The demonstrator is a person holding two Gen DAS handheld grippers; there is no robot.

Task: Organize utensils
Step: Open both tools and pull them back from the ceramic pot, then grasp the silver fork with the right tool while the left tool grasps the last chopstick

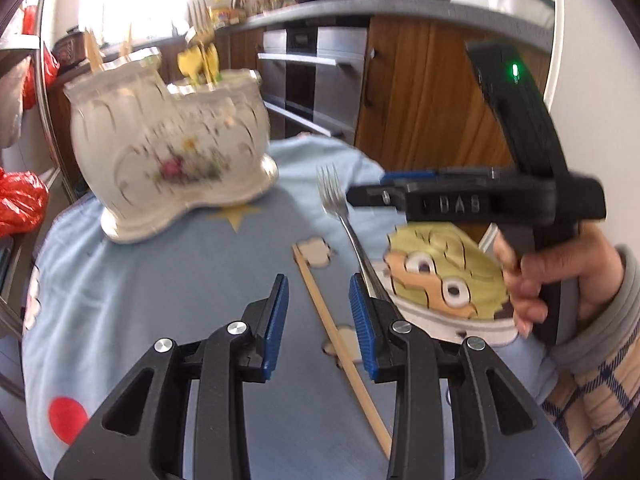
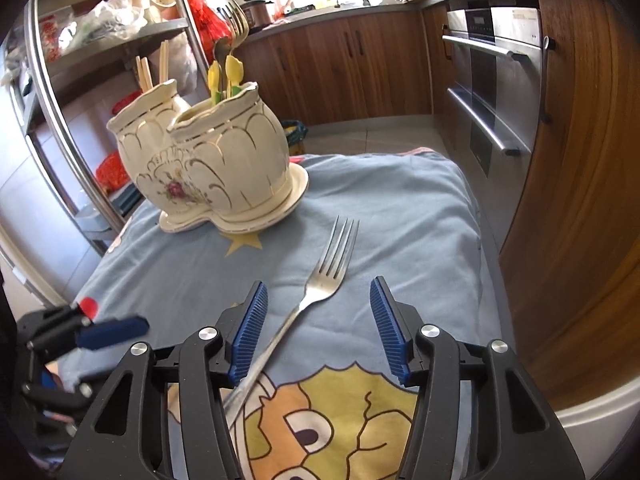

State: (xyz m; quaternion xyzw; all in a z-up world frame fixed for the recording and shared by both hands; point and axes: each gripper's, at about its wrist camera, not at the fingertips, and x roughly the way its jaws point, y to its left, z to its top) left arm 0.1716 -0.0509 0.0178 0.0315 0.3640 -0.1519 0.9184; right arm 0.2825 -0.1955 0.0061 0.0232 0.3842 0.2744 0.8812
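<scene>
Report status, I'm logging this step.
Left gripper open over chopstick. Right gripper open around fork. Holder unobstructed.

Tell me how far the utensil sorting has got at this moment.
Partly done: the ceramic holder already has chopsticks in one pot and forks and spoons in the other. Nothing is gripped: the right gripper is open over the fork, the left gripper open around the chopstick. Both lie on the cloth.

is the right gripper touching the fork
Cannot tell. In the right wrist view the fork handle passes right beside the right gripper's left pad; contact or gap isn't plain.
</scene>
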